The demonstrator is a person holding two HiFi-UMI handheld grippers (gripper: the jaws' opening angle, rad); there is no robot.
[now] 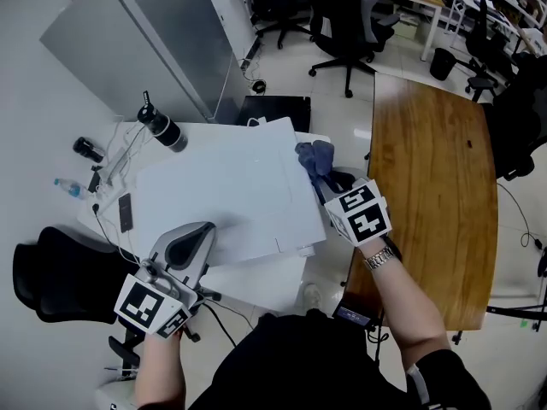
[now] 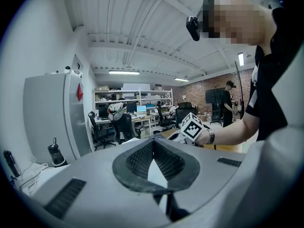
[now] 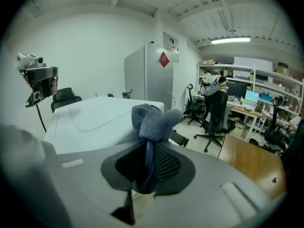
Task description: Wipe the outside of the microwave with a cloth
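The white microwave [image 1: 231, 195] fills the middle of the head view, seen from above. A blue-grey cloth [image 1: 314, 159] is bunched at its right top edge, and my right gripper [image 1: 327, 178] is shut on it. In the right gripper view the cloth [image 3: 153, 120] stands up between the jaws of that gripper [image 3: 149, 148], with the microwave's top [image 3: 90, 120] to the left. My left gripper [image 1: 205, 229] is shut and empty at the microwave's near left edge. In the left gripper view the left gripper [image 2: 153, 144] has its jaws together and looks across at the right gripper's marker cube [image 2: 192, 127].
A wooden table [image 1: 436, 169] runs along the right. A grey fridge [image 1: 145, 32] stands behind. On the counter left of the microwave are a black bottle [image 1: 162, 128], a small water bottle [image 1: 68, 186], a phone [image 1: 126, 212] and cables. A black chair [image 1: 60, 272] sits near left.
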